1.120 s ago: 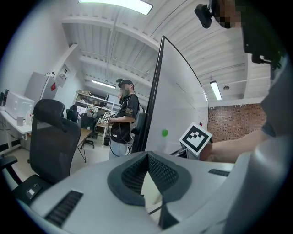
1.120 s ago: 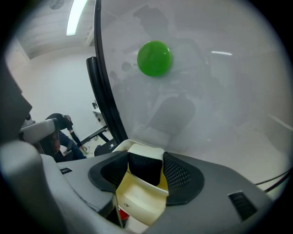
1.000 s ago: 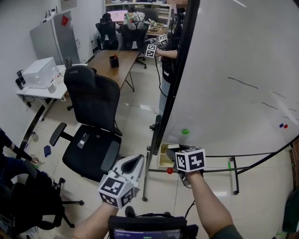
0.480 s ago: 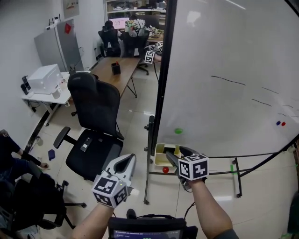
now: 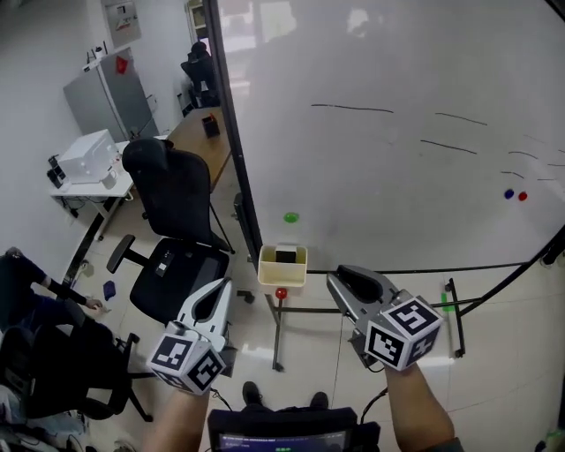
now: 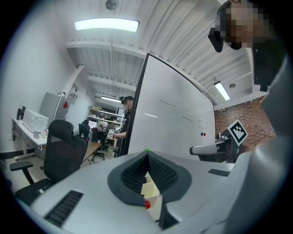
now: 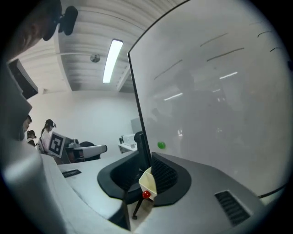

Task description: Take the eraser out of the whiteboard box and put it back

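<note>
Writing: none legible. The whiteboard [image 5: 397, 177] carries only thin black pen strokes [image 5: 351, 109], running from upper middle to upper right; they form no words. A poster [image 5: 119, 19] at the upper left is too small to read. The marker cube [image 5: 187, 362] on each gripper shows black-and-white squares and no text.

Eraser [image 5: 285, 256]: a dark block sitting inside the cream whiteboard box [image 5: 282, 275], at the centre of the head view. The box hangs at the board's lower left corner, against the black frame edge. A red ball [image 5: 281, 293] sits just under it. A green magnet [image 5: 291, 217] is on the board above the box, apart from it. A blue magnet [image 5: 508, 193] and a red magnet [image 5: 523, 196] lie side by side at far right.

Left gripper [image 5: 221, 290]: lower left of centre, fingertips drawn together with nothing in them. In its own view the box shows beyond the tips.

Right gripper [image 5: 342, 281]: lower right of centre, jaws partly apart. They have just been closing, with nothing between them. The frame edge and the box line up beyond the gap.

Both grippers sit below the box in the frame, apart from it, one on each side.

Room: bare tiled floor [image 5: 247, 340] lies between the grippers and the box. The stand leg [image 5: 277, 340] drops straight down under the box. An office chair [image 5: 172, 212] stands left of the frame edge, near the left gripper. To the right, floor under the board's lower edge is open.
</note>
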Demonstrator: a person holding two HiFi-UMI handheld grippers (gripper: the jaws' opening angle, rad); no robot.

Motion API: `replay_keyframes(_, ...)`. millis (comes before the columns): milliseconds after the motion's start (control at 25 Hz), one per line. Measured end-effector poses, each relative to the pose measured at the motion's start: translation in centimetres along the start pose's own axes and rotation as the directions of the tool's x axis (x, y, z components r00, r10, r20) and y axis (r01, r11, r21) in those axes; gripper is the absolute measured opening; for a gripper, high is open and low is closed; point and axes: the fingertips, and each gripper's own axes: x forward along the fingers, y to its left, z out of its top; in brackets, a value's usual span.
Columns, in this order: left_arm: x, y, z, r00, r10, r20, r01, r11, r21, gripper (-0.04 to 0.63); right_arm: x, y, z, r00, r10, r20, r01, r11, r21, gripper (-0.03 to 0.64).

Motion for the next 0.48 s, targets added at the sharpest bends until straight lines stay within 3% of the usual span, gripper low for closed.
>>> replay_keyframes(40, -0.2, -1.2, 0.3, 1.0, -0.009, 0.007, 0.009, 1.0, 0.002, 0.037, -1.5, 0.1, 0.7, 1.0, -0.001, 0.025, 0.001, 1.0, -0.004, 0.043)
replay_keyframes(80, -0.5, -2.4, 0.6, 1.0, -0.021, 0.01, 0.021, 1.0, 0.006, 0.037, -2.9, 0.3, 1.2, 0.999, -0.001, 0.042, 0.002, 1.0, -0.009, 0.018)
replay_keyframes(280, -2.6, -6.9, 1.2, 0.995, -0.098, 0.026, 0.098, 0.995, 0.002, 0.037, -7.8, 2.4, 1.8, 0.998, -0.01, 0.069, 0.014, 0.998, -0.053, 0.017)
replay_keyframes(480, -5.0, -9.0, 0.6, 0.983, -0.183, 0.023, 0.184, 0.983, -0.02, 0.037, -11.0, 3.9, 1.5, 0.99, -0.11, 0.083, 0.115, 0.991, -0.062, 0.017)
